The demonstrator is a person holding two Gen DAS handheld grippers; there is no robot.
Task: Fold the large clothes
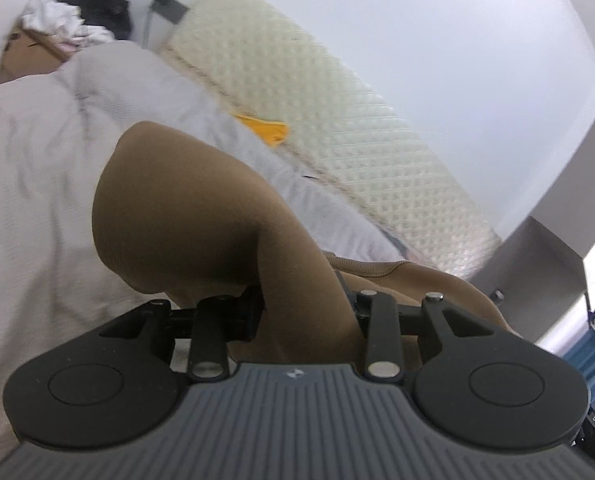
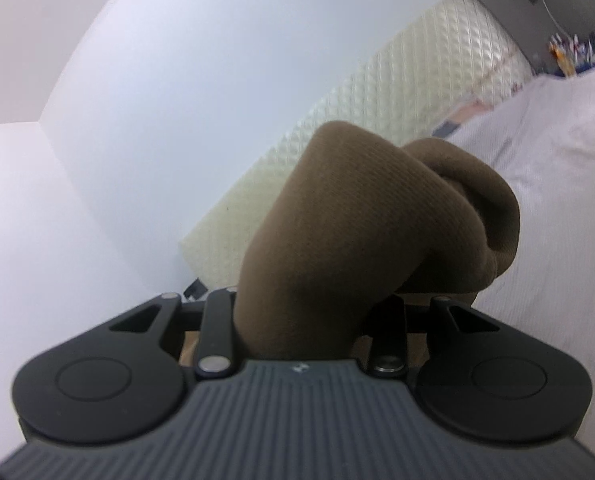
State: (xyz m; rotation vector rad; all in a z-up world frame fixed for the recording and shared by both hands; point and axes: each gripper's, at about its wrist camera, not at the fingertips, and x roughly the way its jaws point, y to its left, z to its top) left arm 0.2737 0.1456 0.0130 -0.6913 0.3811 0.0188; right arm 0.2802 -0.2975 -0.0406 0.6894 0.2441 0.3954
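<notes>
- Two grippers each grip the same brown garment [image 1: 185, 216], a soft knitted piece bunched into thick folds in front of both cameras.
- The left gripper [image 1: 303, 312] is clamped on a fold of the garment; the cloth rises from between its closed fingers and bulges up to the left, with a ribbed hem [image 1: 371, 270] trailing off to the right.
- The right gripper [image 2: 309, 320] is likewise pinched tight on the fabric [image 2: 349, 216], which stands up in a rounded wad that hides the fingertips.
- Beneath the garment lies a pale sheet [image 1: 41, 168] covering the bed, wrinkled in places.
- A cream quilted mattress [image 1: 297, 92] leans against the white wall [image 1: 417, 20] beside the bed.
- An orange scrap [image 1: 267, 130] rests at the sheet's edge, touching the mattress.
- A cardboard box [image 1: 25, 56] heaped with crumpled clothes [image 1: 77, 12] sits far off near the corner.
</notes>
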